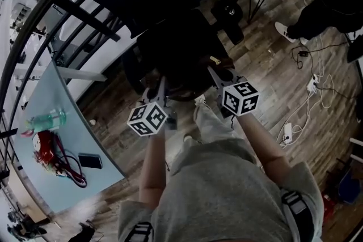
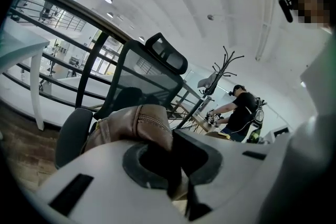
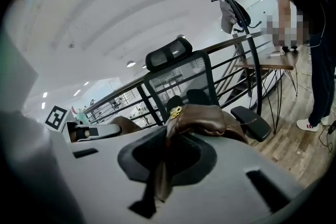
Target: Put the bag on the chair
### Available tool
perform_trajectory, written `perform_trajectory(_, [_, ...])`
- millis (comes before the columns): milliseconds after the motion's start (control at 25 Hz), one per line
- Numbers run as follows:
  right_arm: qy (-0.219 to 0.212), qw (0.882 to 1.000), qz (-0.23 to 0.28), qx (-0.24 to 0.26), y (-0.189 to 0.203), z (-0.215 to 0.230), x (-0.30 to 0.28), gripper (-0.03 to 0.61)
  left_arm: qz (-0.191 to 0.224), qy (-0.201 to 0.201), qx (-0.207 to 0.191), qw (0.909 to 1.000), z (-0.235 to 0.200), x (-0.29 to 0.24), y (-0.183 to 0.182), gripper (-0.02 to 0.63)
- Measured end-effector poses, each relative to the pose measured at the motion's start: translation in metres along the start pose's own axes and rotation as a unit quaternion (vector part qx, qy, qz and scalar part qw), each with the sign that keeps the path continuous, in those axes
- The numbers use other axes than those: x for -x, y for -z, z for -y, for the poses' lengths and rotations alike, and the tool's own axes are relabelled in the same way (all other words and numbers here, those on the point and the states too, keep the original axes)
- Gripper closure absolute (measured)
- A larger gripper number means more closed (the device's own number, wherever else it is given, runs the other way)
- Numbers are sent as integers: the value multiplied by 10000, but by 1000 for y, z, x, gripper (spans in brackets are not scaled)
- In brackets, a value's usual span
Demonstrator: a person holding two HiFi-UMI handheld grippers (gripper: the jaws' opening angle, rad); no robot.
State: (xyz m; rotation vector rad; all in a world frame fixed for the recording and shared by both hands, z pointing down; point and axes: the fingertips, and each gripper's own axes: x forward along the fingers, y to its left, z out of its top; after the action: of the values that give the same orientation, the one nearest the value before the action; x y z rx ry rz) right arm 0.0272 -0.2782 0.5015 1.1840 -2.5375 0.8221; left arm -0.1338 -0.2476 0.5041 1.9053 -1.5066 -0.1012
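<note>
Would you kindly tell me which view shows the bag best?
The right gripper view: the bag shows its top and gold clasp, its strap pinched in the right claw. The left gripper view shows only a stitched edge; the head view, a dark shape.

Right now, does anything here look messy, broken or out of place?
Nothing looks broken or spilled. The only untidy spot is the white cables and power strips sprawled loose across the wooden plank floor on the right.
</note>
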Motion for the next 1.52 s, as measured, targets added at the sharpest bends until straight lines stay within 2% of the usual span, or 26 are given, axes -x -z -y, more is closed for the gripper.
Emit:
perform_trajectory(400, [86,9995,-279,-87,9,57,-79,560,-159,-301,253,9991,-51,-81,10,588])
perform_trajectory(920, [311,9965,-730,-269,52,127,-181,560,-488,-895,519,9934,-136,-175,46,588])
perform_trajectory(1280, [471,9927,-1070,-285,82,156,-224,560,-785,-1195,363,9891,-177,-213,68,588])
perform_trajectory(1520, [576,9910,-1158,-358,97,166,-235,560,-935,-1194,502,9872,-193,-226,82,588])
